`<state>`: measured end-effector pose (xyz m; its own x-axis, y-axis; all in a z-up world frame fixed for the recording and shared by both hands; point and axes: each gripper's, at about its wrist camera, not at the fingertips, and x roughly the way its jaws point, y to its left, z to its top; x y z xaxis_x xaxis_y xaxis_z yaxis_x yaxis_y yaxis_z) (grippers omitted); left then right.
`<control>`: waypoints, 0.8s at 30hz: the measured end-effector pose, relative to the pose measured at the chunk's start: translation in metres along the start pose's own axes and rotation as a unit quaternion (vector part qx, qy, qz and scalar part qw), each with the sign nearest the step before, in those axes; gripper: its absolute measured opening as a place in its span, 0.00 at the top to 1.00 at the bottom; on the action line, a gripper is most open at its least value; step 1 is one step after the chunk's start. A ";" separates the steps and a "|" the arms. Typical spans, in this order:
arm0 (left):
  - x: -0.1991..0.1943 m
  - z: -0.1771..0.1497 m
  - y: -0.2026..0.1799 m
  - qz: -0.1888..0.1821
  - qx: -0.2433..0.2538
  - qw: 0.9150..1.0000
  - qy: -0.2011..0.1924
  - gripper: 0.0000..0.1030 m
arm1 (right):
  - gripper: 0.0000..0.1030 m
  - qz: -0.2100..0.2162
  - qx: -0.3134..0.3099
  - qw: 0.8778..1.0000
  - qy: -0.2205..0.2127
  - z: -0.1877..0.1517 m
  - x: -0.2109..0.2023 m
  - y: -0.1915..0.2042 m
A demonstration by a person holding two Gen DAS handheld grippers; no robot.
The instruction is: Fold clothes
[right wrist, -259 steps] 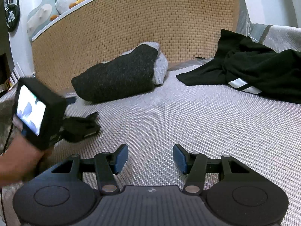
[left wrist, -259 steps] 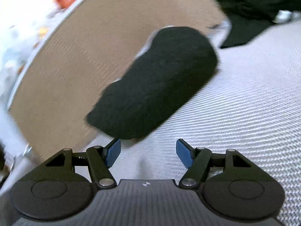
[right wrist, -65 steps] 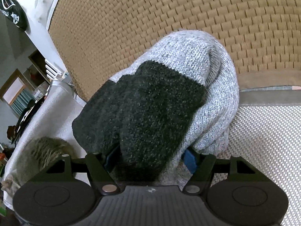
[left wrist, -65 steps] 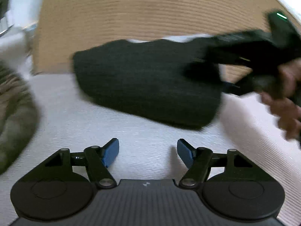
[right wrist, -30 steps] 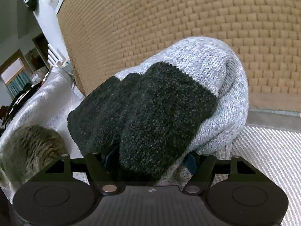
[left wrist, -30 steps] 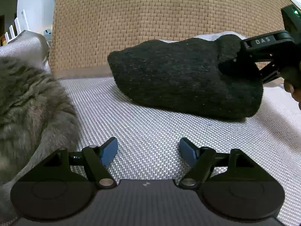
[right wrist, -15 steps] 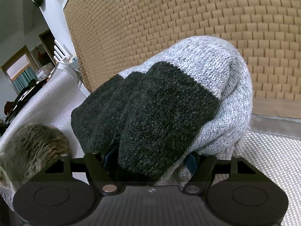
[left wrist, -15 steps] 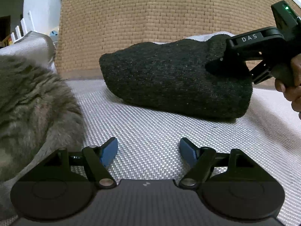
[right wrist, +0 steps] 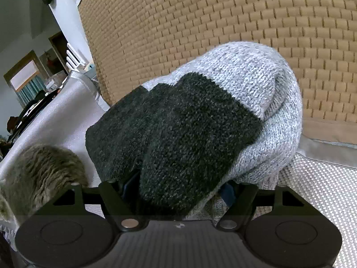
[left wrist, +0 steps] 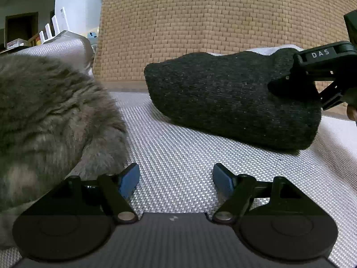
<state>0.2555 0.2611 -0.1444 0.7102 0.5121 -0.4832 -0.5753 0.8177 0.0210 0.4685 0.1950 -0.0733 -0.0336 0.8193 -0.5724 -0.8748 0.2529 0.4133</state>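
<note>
Nearest to me, my left gripper (left wrist: 176,178) hangs low over the woven silver-grey bed cover (left wrist: 178,147) with its two blue pads spread wide apart and nothing between them. Just beside its left finger, one grey tabby cat (left wrist: 44,120) fills the left side of that view, its fur almost touching the pad.

On my other side, my right gripper (right wrist: 180,187) has its two fingers set around the near end of the one folded sweater (right wrist: 178,134). The knit bulges over both pads and hides them almost entirely, so I cannot tell how tightly they press on it. The fingers stand about as wide as the bundle.

I count one sweater, rolled into a thick bundle: dark charcoal on the outer fold, light grey knit showing behind and below it. It lies on the bed cover, up against the headboard. In the left view the same bundle stretches across the middle, with the right gripper's black body marked "DAS" (left wrist: 321,53) covering its right end.

The cat also appears at the lower left of the right view, near the bundle.

Farthest back stands one tan woven headboard (left wrist: 212,22), and to its left a white wall (left wrist: 73,2) and a dim room.
</note>
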 end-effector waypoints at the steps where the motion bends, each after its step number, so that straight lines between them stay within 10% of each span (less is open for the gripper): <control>1: 0.000 0.000 0.000 0.000 -0.001 1.000 0.000 0.26 | 0.26 0.001 -0.001 1.000 0.000 0.000 0.001 0.001; 24: -0.003 -0.001 0.000 0.010 -0.027 1.000 -0.007 0.26 | 0.26 0.027 -0.022 0.999 0.009 0.013 0.030 0.021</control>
<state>0.2528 0.2592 -0.1440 0.7041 0.5316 -0.4708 -0.6096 0.7925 -0.0168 0.4552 0.2317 -0.0722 -0.0901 0.8218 -0.5626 -0.8920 0.1847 0.4126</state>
